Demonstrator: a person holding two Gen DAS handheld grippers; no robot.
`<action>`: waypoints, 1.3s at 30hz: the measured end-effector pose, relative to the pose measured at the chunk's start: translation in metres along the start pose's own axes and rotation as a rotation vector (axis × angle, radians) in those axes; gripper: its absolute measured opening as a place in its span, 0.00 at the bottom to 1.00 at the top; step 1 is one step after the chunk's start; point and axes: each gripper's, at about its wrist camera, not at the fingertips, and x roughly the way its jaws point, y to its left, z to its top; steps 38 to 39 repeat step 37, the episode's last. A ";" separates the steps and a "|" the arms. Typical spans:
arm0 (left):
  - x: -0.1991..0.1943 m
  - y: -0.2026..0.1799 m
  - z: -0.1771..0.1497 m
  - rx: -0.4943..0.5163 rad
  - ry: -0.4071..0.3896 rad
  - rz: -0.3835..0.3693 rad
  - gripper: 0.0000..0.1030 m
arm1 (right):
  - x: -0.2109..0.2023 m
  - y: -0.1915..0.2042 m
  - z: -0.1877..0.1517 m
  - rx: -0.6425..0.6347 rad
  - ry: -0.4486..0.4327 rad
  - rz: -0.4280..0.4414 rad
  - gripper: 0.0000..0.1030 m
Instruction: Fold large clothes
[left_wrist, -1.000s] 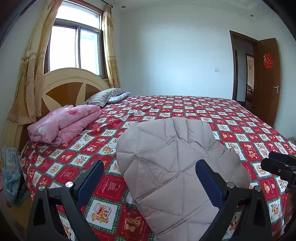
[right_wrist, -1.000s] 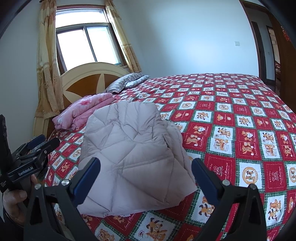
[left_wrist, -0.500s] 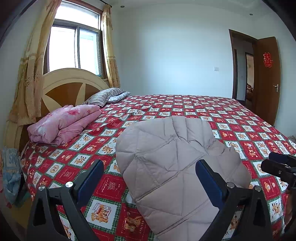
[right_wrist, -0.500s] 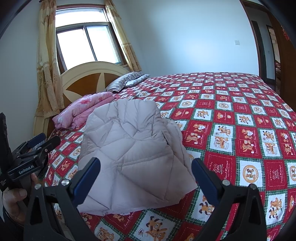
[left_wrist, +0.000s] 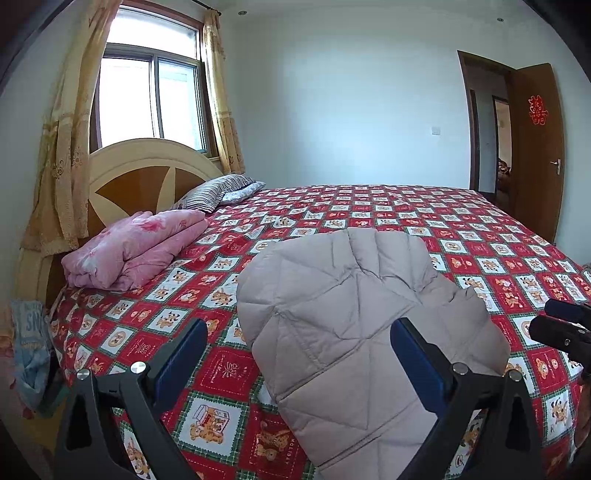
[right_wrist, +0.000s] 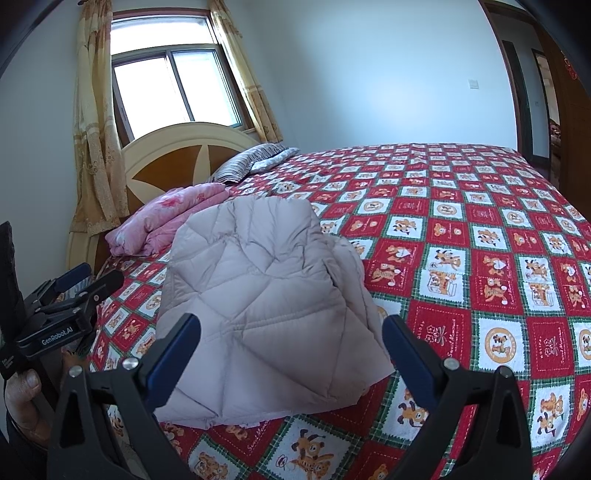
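- We see the folded quilted jacket (left_wrist: 354, 314) lying on the bed (left_wrist: 461, 229), near its front edge, on the red-and-white checked bedspread (right_wrist: 480, 258).
- Left gripper (left_wrist: 295, 350): jaws spread wide, nothing between the blue pads (left_wrist: 181, 350). It hovers before the jacket; the right-hand pad overlaps the jacket in view, and we cannot tell whether it touches.
- Right gripper (right_wrist: 291, 350): jaws equally wide, empty, framing the jacket's near edge from above; contact not discernible.
- In the right wrist view the left gripper sits at 9 o'clock, with a hand (right_wrist: 22, 398) on its handle at 8 o'clock.
- In the left wrist view, the right gripper's tips enter at 3 o'clock.
- A folded pink quilt (left_wrist: 133, 251) lies at 10 o'clock from the jacket, apart from it, by the headboard (left_wrist: 147, 173).
- A striped pillow (left_wrist: 214, 192) lies beyond the quilt, at 11 o'clock.
- Window (left_wrist: 147, 99) with curtains (left_wrist: 66, 147) at 11 o'clock; open door (left_wrist: 535, 147) at 2 o'clock.
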 end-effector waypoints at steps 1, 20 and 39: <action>0.000 0.000 0.000 0.003 -0.002 0.001 0.97 | 0.000 0.000 0.000 0.000 0.000 0.000 0.98; -0.002 -0.003 0.001 0.023 -0.018 0.002 0.97 | 0.002 0.004 -0.001 -0.015 0.011 0.022 0.98; -0.005 -0.009 -0.004 0.063 -0.062 0.024 0.97 | 0.006 -0.002 -0.007 -0.010 0.034 0.018 0.98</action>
